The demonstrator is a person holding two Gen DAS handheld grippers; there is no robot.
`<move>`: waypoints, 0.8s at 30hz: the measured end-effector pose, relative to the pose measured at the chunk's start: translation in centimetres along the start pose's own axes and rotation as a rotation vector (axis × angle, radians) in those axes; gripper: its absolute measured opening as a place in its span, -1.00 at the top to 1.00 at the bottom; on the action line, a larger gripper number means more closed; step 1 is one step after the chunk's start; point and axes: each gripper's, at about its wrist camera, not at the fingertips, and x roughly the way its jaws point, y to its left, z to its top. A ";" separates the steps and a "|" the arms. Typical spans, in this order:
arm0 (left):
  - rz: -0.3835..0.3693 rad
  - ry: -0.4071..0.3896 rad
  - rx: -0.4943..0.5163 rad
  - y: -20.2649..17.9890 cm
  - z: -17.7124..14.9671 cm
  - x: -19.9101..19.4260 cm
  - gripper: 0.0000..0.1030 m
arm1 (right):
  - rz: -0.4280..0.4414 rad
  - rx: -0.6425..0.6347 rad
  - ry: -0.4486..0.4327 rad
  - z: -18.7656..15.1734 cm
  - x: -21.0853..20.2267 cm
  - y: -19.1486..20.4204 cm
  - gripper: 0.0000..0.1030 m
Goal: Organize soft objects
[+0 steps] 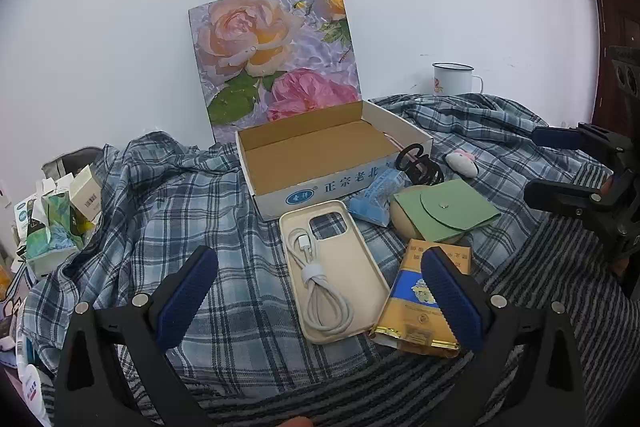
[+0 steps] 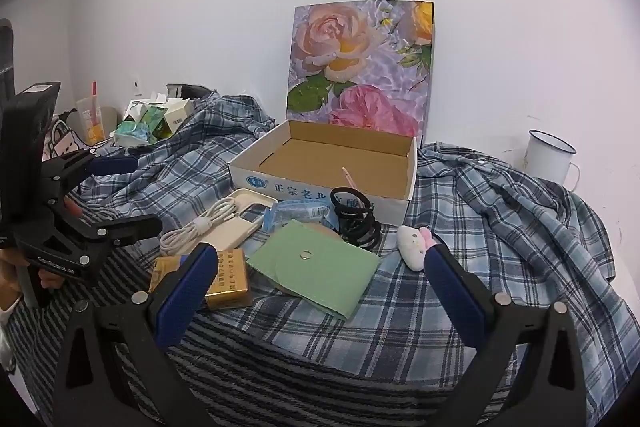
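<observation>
An open cardboard box [image 1: 320,191] with a floral lid stands on a plaid cloth [image 1: 180,211]. In front of it lie a cream phone case [image 1: 352,267] holding a coiled white cable [image 1: 320,291], a blue tissue pack [image 1: 374,199], a green pouch [image 1: 452,215], black hair ties [image 1: 420,167], a white plush toy [image 1: 462,163] and a gold packet [image 1: 412,311]. My left gripper [image 1: 320,291] hangs open over the phone case. My right gripper [image 2: 320,287] is open above the green pouch [image 2: 320,267], with the plush toy [image 2: 416,245] by its right finger. Neither holds anything.
A white enamel mug [image 2: 548,157] stands at the back right by the wall. Small cartons and tissue packs [image 1: 60,219] crowd the left edge. A striped blanket [image 2: 280,367] covers the near side. A thin pink stick [image 2: 346,177] lies inside the box [image 2: 296,189].
</observation>
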 end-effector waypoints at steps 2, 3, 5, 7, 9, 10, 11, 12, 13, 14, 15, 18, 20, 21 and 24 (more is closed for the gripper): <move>0.001 0.001 0.001 -0.1 0.1 0.0 -1.00 | 0.000 0.001 -0.001 0.0 0.0 0.0 -1.00; -0.005 0.001 0.001 -0.2 0.1 0.0 -1.00 | 0.001 0.001 -0.001 0.0 0.0 0.0 -1.00; -0.011 0.006 0.002 -0.1 0.1 0.1 -1.00 | 0.001 0.000 -0.001 -0.1 -0.1 0.1 -1.00; -0.014 0.008 0.004 0.0 0.1 0.1 -1.00 | 0.000 -0.002 -0.001 -0.1 0.0 0.2 -1.00; -0.023 0.010 0.007 -0.1 0.1 0.1 -1.00 | 0.002 -0.001 -0.001 0.0 0.0 0.1 -1.00; -0.023 0.012 0.010 -0.2 0.1 0.2 -1.00 | 0.002 0.000 0.000 0.0 0.0 0.1 -1.00; -0.023 0.013 0.013 -0.2 0.1 0.2 -1.00 | 0.002 0.000 0.001 0.0 0.0 0.1 -1.00; -0.024 0.013 0.015 -0.3 0.1 0.2 -1.00 | 0.002 0.001 0.001 0.0 0.0 0.1 -1.00; -0.026 0.014 0.017 -0.2 0.1 0.2 -1.00 | 0.003 0.001 0.001 -0.1 0.1 0.0 -1.00; -0.027 0.014 0.019 -0.2 0.1 0.2 -1.00 | 0.002 0.001 0.001 -0.1 0.1 0.1 -1.00; -0.027 0.015 0.020 -0.3 0.1 0.2 -1.00 | 0.002 0.001 0.002 -0.1 0.1 0.2 -1.00; -0.033 0.013 0.021 -0.3 0.2 0.2 -1.00 | 0.002 0.001 0.003 -0.2 0.1 0.1 -1.00; -0.050 0.015 0.023 -0.4 0.2 0.2 -1.00 | 0.003 0.003 0.004 -0.2 0.1 0.2 -1.00; -0.047 0.018 0.026 -0.4 0.2 0.3 -1.00 | 0.003 0.004 0.004 -0.2 0.1 0.2 -1.00; -0.040 0.026 0.025 -0.4 0.2 0.5 -1.00 | 0.005 0.009 0.008 -0.3 0.2 0.1 -1.00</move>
